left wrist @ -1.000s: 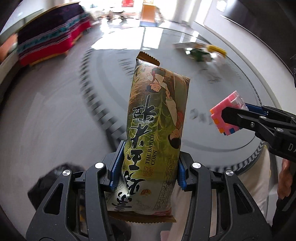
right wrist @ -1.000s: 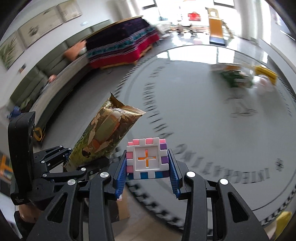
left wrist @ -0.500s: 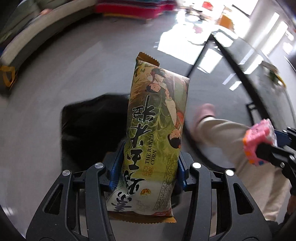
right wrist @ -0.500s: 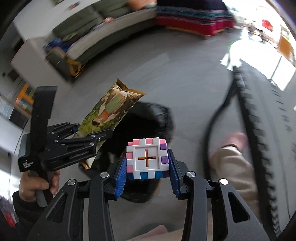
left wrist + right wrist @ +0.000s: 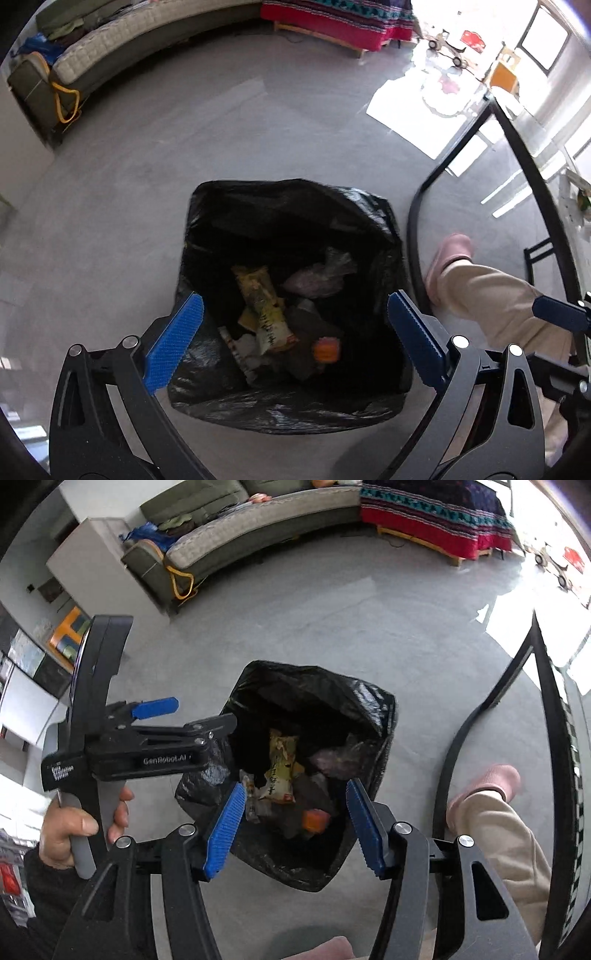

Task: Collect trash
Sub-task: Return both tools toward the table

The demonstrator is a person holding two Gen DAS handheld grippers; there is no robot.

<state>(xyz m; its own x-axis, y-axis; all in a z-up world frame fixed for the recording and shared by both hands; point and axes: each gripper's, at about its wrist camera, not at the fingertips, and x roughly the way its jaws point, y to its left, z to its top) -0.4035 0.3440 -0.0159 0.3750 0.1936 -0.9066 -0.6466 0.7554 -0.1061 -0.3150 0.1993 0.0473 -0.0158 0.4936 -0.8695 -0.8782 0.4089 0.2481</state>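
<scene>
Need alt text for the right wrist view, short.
Right tool, jaws opening with nothing between them, points down over an open black trash bag on a grey floor, holding a yellow snack wrapper, an orange piece and crumpled plastic. Left tool, also empty, reaches in from the left over the bag's rim.

Your left gripper (image 5: 295, 332) points steeply down, its jaws opening and already spread wide, with nothing between the blue pads (image 5: 173, 341). Your right gripper (image 5: 293, 821) tilts down the same way just beside it, jaws opening too, nothing pressed between them. Your left hand (image 5: 72, 825) wraps the grey handle, dark sleeve at the wrist.
</scene>
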